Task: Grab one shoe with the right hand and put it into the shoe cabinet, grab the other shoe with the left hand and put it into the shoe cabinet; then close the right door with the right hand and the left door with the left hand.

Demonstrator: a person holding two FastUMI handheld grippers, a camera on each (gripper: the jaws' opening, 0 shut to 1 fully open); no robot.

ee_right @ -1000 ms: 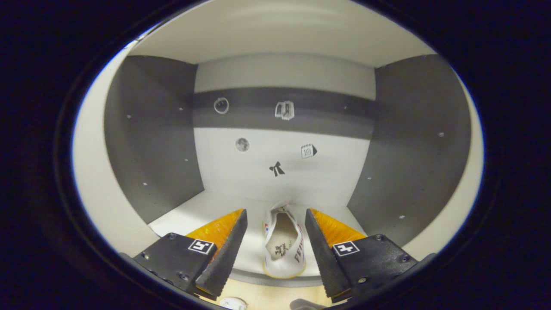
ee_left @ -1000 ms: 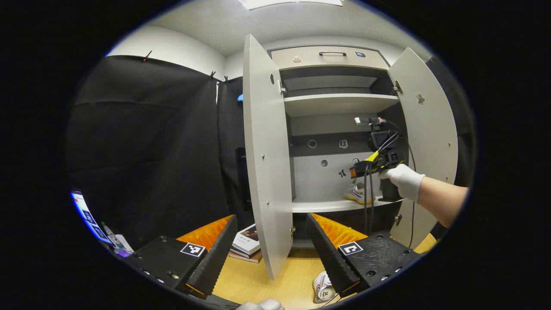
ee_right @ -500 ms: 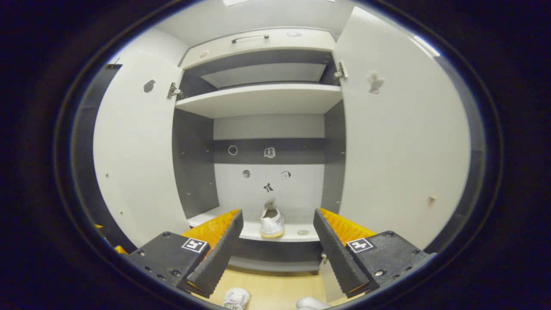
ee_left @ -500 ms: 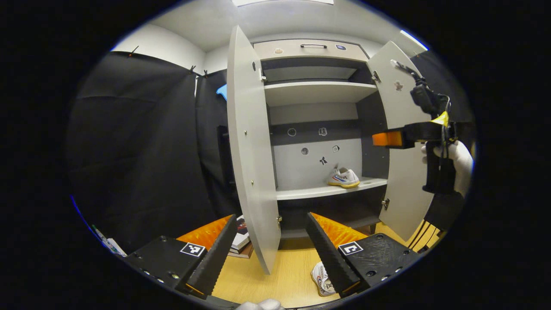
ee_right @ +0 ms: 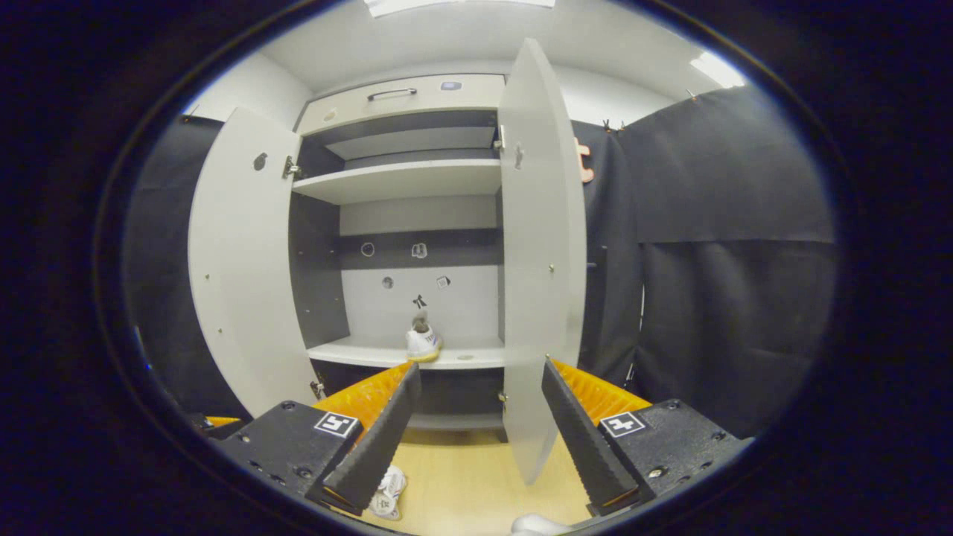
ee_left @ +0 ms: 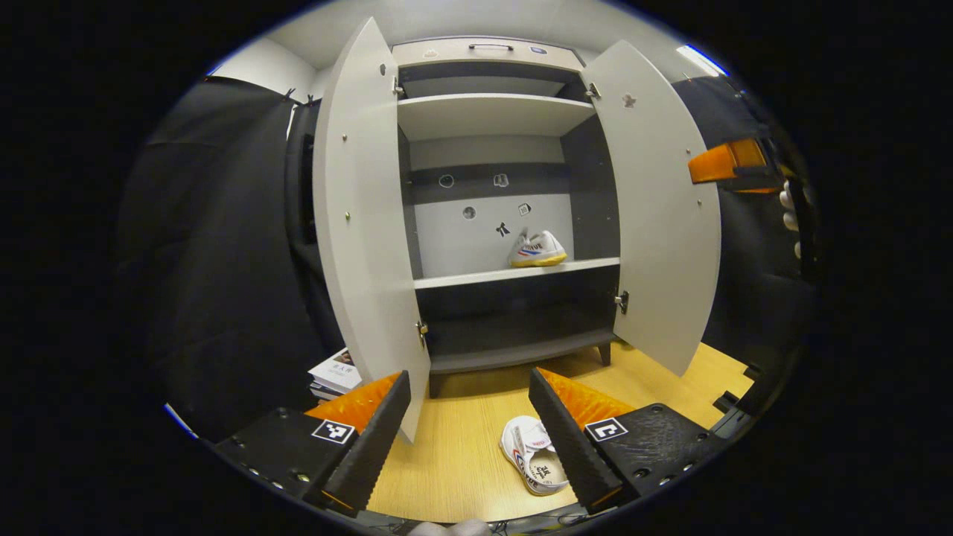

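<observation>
One white shoe (ee_left: 537,249) with a yellow sole stands on the middle shelf of the shoe cabinet (ee_left: 491,115), towards its right side; it is also seen as the shoe (ee_right: 423,342) in the right gripper view. The second white shoe (ee_left: 534,465) lies on the wooden floor just ahead of my left gripper (ee_left: 469,376), close to its right finger. That gripper is open and holds nothing. My right gripper (ee_right: 481,365) is open too, back from the cabinet, facing the edge of the right door (ee_right: 540,260). Both doors stand open.
The left door (ee_left: 365,223) swings out towards my left gripper. A stack of books (ee_left: 335,372) lies on the floor beside it. The other gripper's orange finger (ee_left: 726,162) and a gloved hand (ee_left: 789,216) show at the right edge. Black cloth walls flank the cabinet.
My right gripper has drawn back out of the cabinet and off to the right, leaving the shoe on the shelf. My left gripper has pulled back and tipped down towards the floor shoe.
</observation>
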